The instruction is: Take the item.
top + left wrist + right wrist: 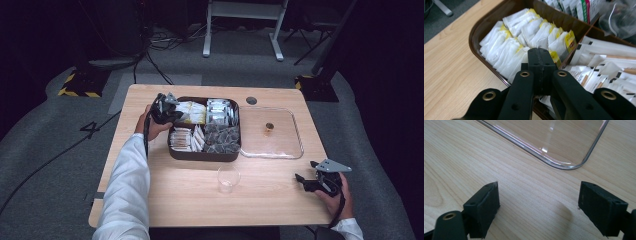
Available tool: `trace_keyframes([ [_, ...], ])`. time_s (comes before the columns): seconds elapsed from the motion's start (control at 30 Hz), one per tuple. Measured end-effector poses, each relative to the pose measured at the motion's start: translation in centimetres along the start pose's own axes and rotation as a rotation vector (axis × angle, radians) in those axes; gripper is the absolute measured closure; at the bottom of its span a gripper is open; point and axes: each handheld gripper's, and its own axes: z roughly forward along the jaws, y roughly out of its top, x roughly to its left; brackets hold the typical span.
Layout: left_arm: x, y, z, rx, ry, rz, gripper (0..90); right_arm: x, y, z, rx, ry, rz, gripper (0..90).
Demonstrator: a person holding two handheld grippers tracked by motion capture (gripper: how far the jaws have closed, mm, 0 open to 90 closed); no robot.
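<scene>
Here the left hand-held gripper (pixel 541 58), jaws closed and empty, hovers over the tray's (pixel 477 30) sachets (pixel 524 37); the right hand-held gripper (pixel 537 207) rests wide open on the surface (pixel 461 157), the cup (pixel 228 178) unfilled.

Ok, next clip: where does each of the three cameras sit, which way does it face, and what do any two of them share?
High view: above the person's side, looking forward and down on the wooden table; both forearms, left gripper, right gripper.
Left gripper view: rides the left gripper, jaws shut, facing yellow-tagged tea bags in the brown tray.
Right gripper view: rides the right gripper, jaws open, low over the table facing the clear lid.
Shared: high and left views both show the tray; high and right, the lid.
</scene>
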Motion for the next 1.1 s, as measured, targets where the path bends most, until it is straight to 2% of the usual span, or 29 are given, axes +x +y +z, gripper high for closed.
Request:
trace_keyframes([
  [0.37,-0.2,0.2,-2.6,-0.092,0.019,-0.024,89.9,0.0,0.0,0.0,0.001,0.004,0.006,17.5],
  [0.5,-0.6,0.0,-3.7,-0.116,0.036,-0.015,89.9,0.0,0.0,0.0,0.002,0.005,0.007,17.5],
  [0.73,-0.9,-0.7,-5.7,-0.163,0.040,-0.022,89.9,0.0,0.0,0.0,0.003,0.007,0.009,17.5],
  [0.87,-1.2,-1.2,-6.9,-0.194,0.023,-0.030,89.9,-0.1,0.0,0.0,0.003,0.007,0.009,17.5],
  [1.1,-2.2,-1.7,-8.4,-0.217,0.028,-0.014,89.9,-0.1,0.0,0.0,0.003,0.007,0.009,17.5],
])
